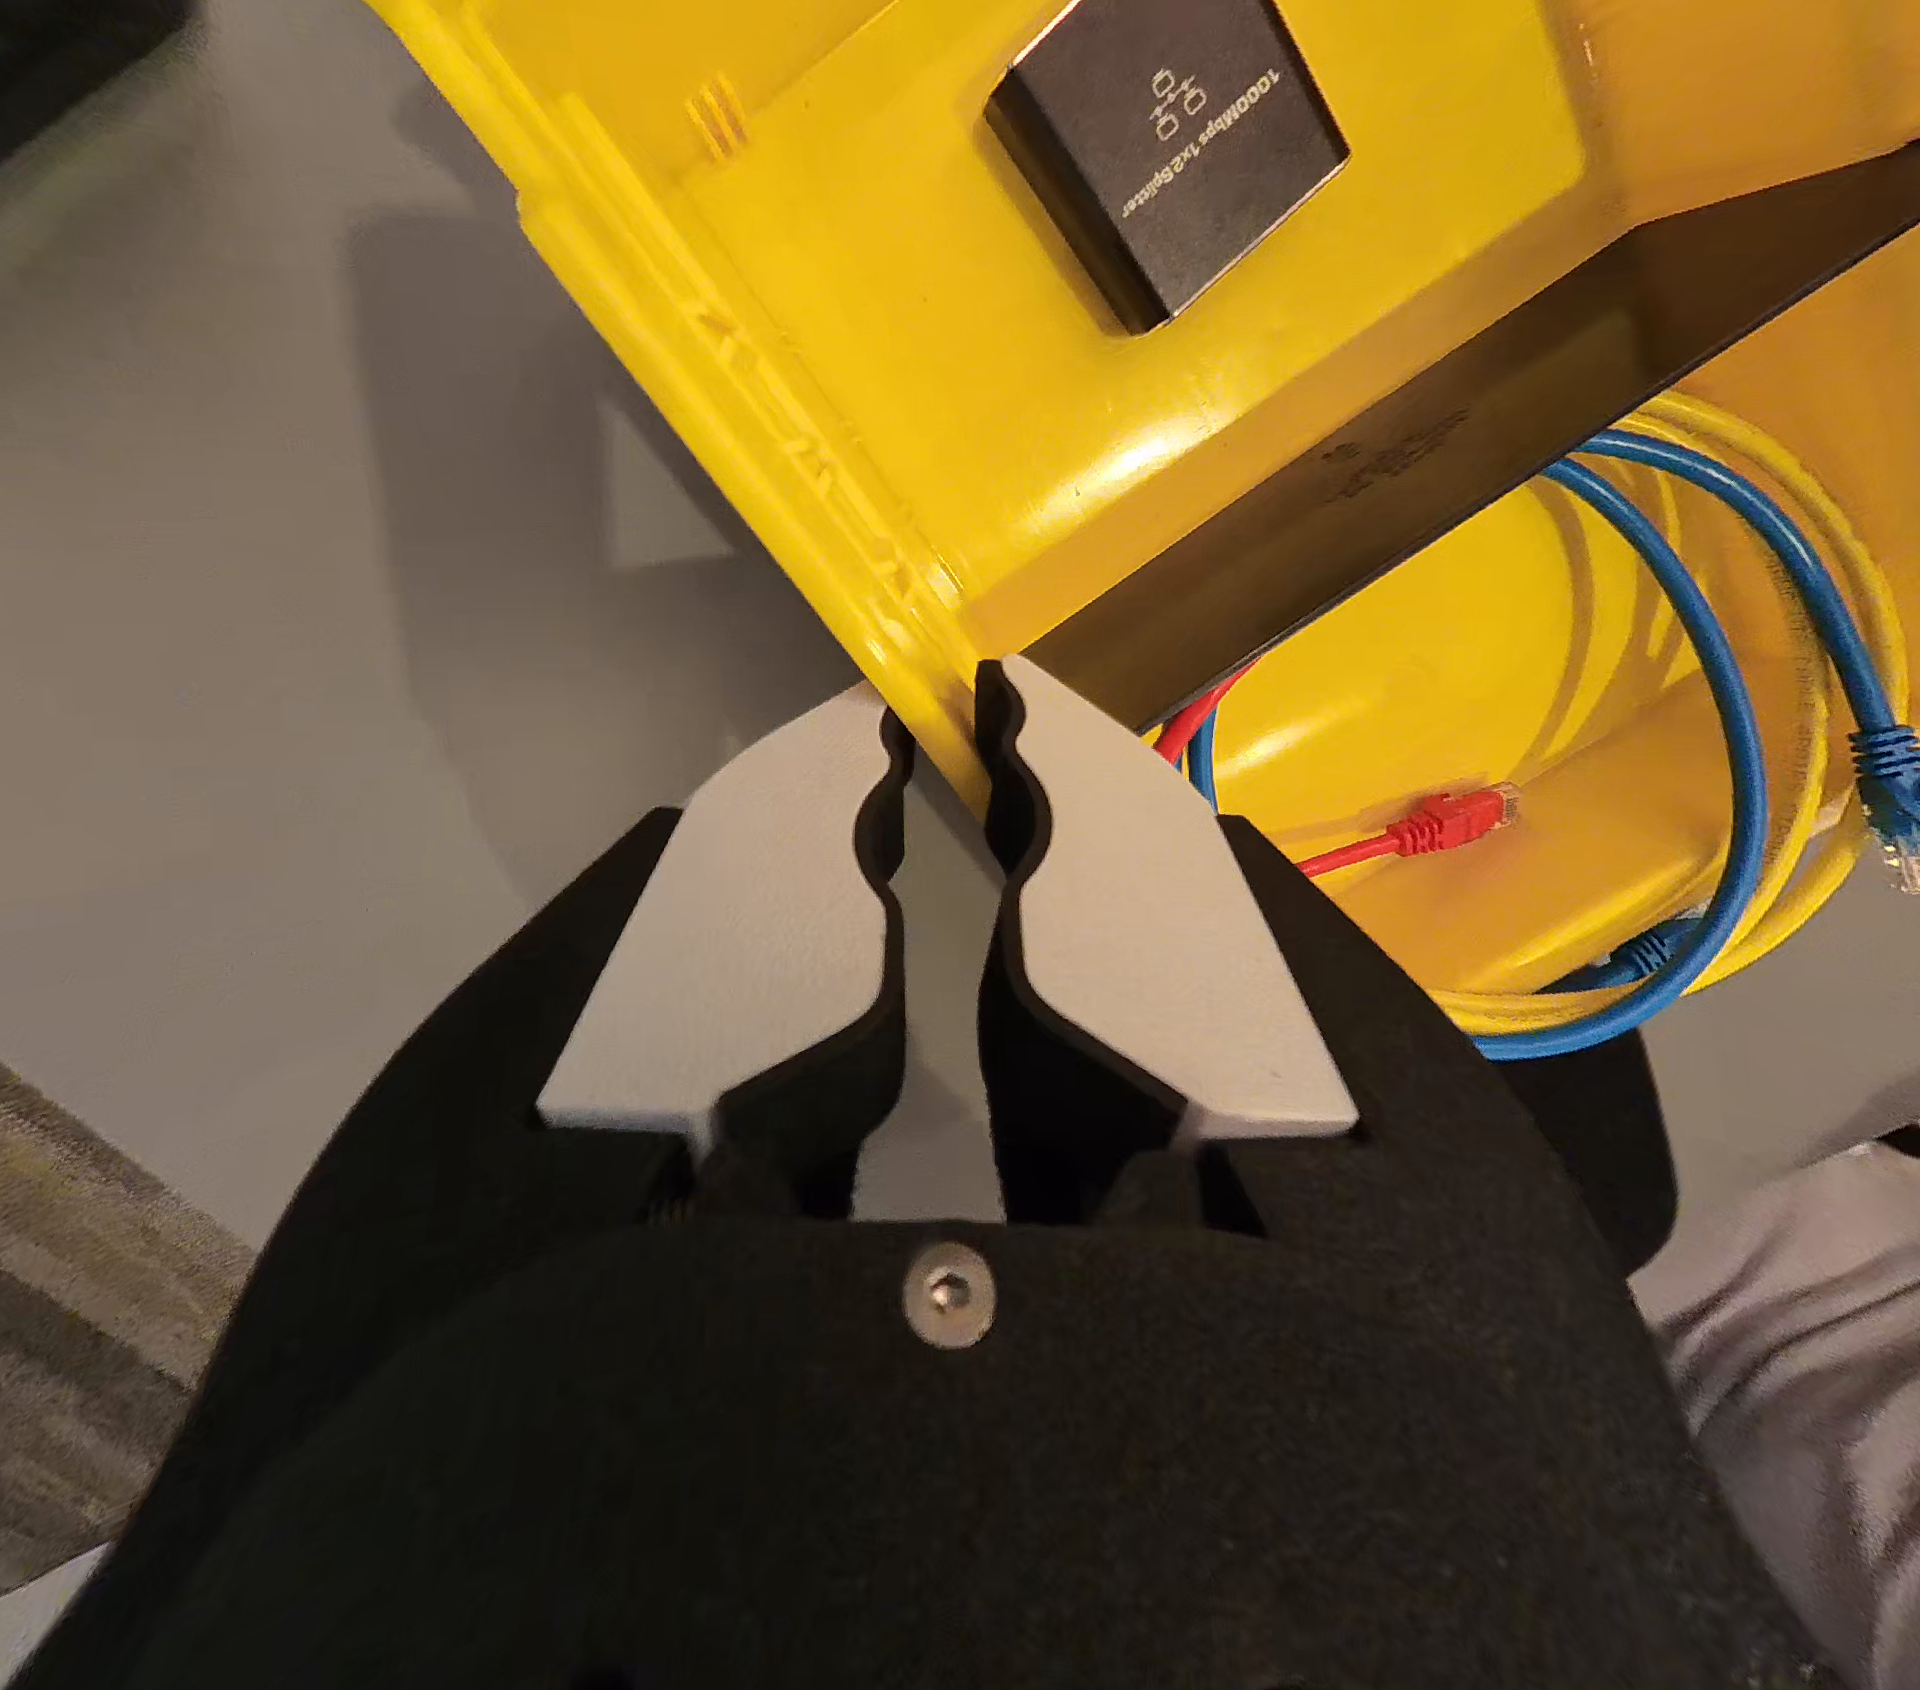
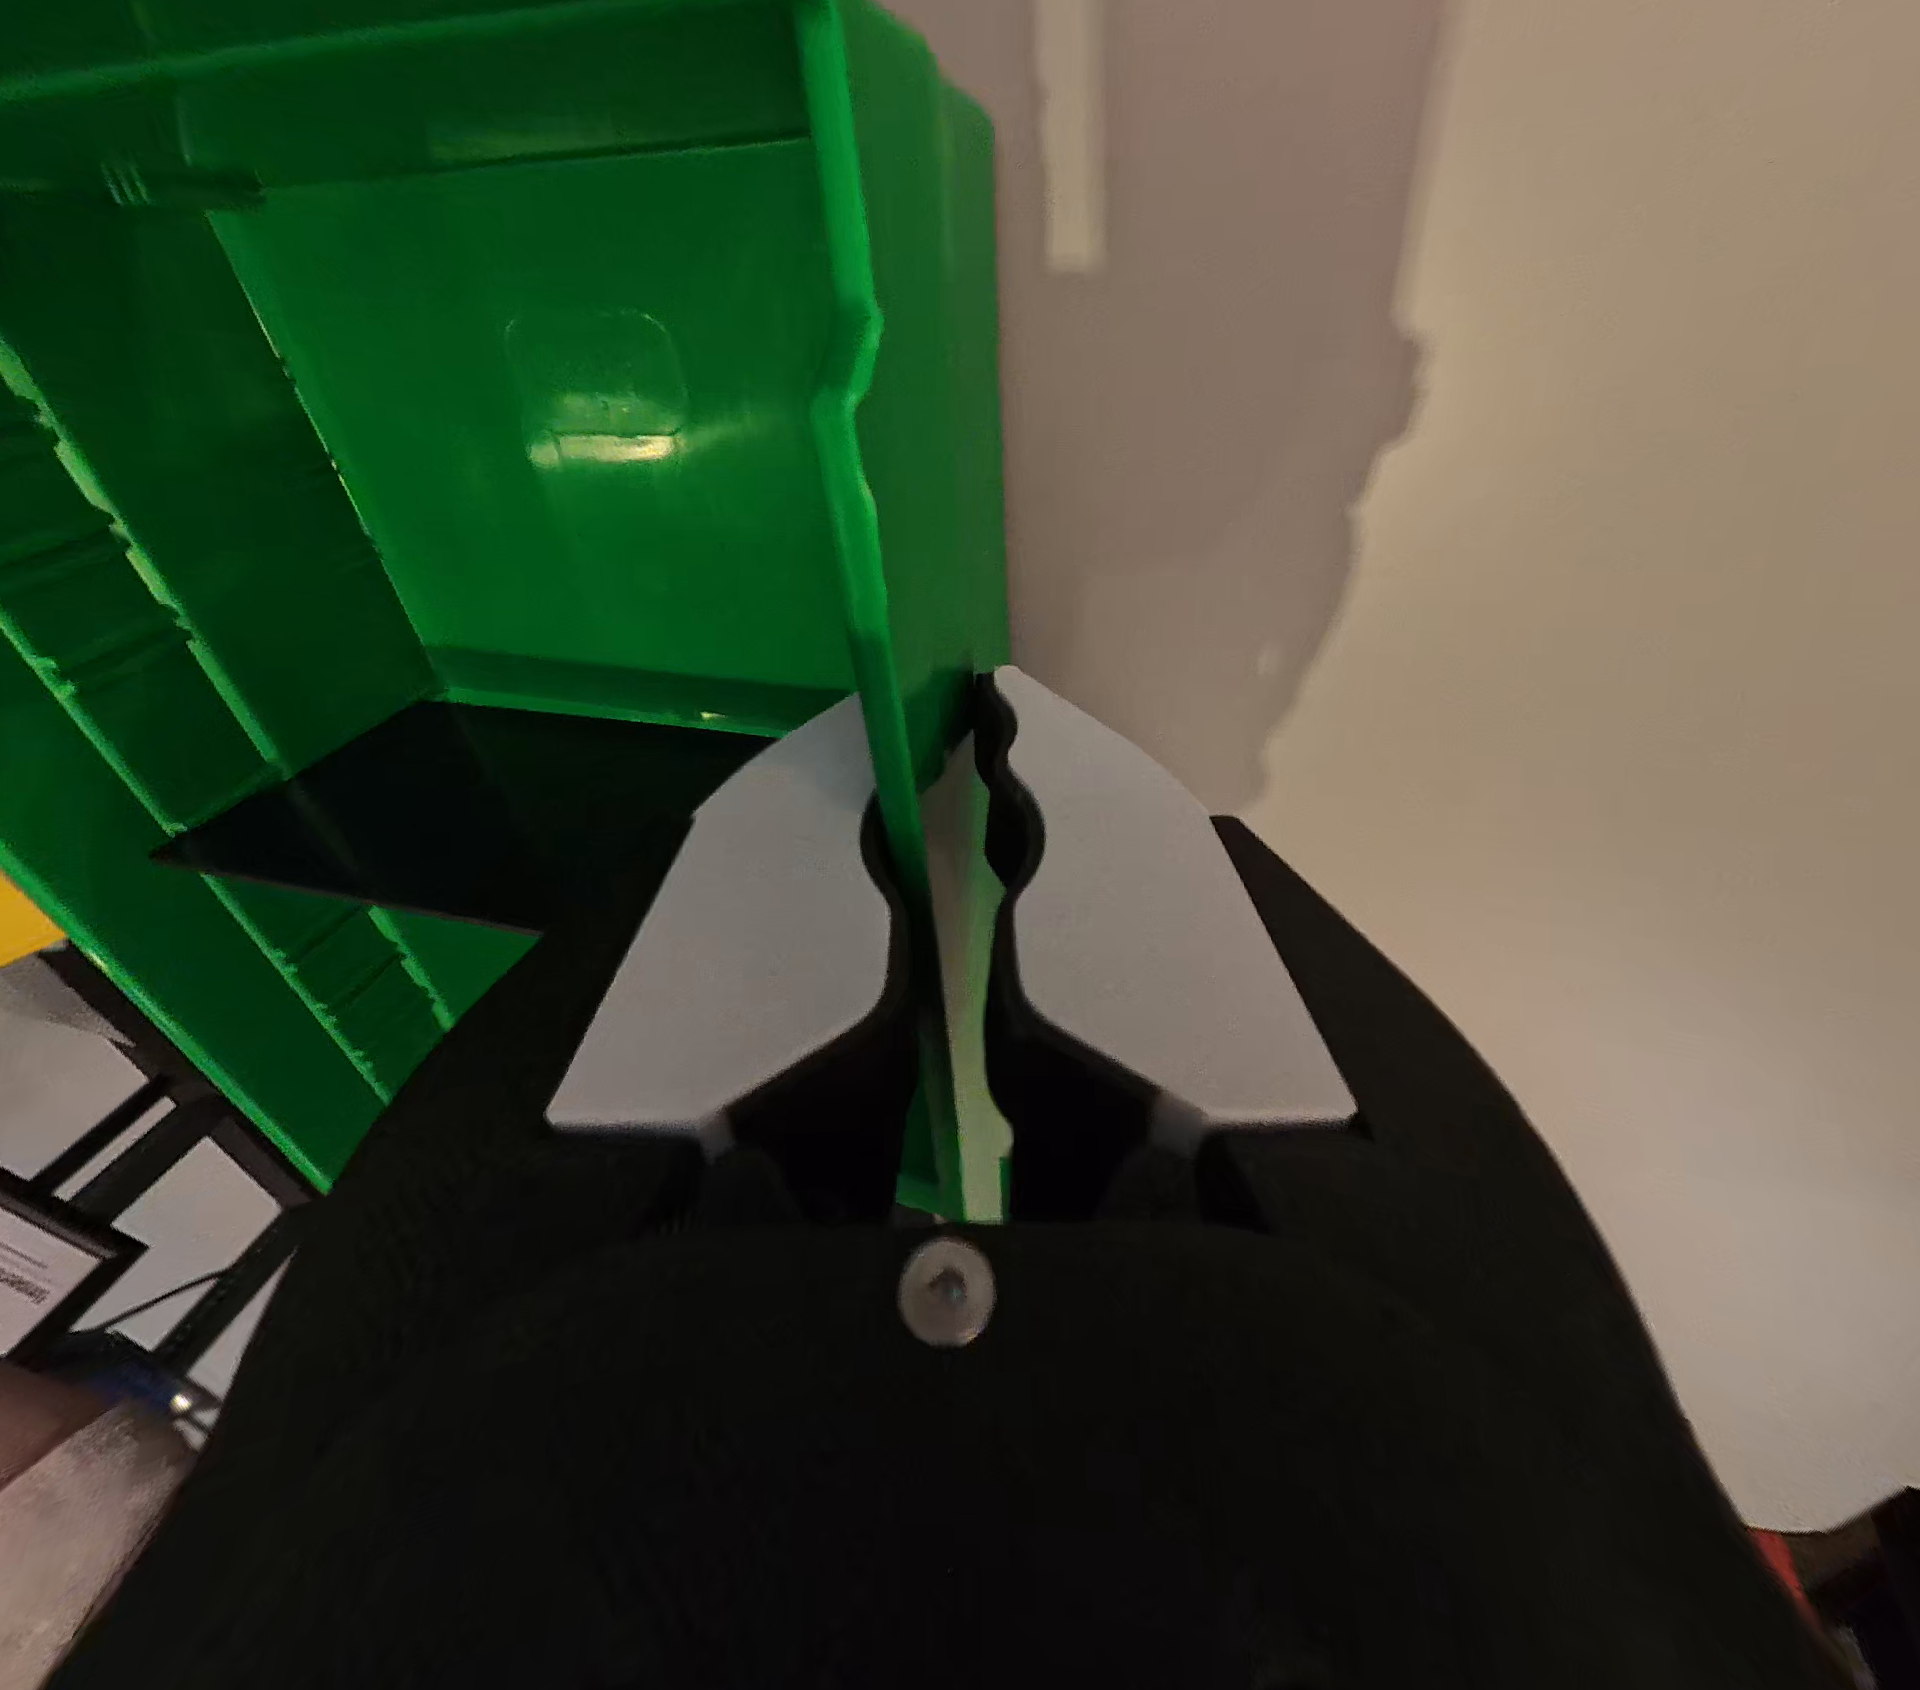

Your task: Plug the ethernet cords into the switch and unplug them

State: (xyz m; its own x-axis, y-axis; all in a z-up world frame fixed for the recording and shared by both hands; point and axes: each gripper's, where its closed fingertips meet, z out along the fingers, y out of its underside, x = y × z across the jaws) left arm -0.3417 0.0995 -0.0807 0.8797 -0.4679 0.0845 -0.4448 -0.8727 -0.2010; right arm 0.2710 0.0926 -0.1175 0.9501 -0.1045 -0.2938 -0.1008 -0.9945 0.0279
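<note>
Ethernet cords, a red cord, a blue cord and a yellow cord, lie coiled in the near compartment of a yellow bin, behind a black divider. Beyond the divider, the dark grey switch lies flat on the bin floor, unplugged. The bin sits on a grey surface. The left gripper pinches the yellow bin's side wall at its near corner. The right gripper clamps the side wall of a tilted green bin, which has its own dark divider, before a pale wall.
</note>
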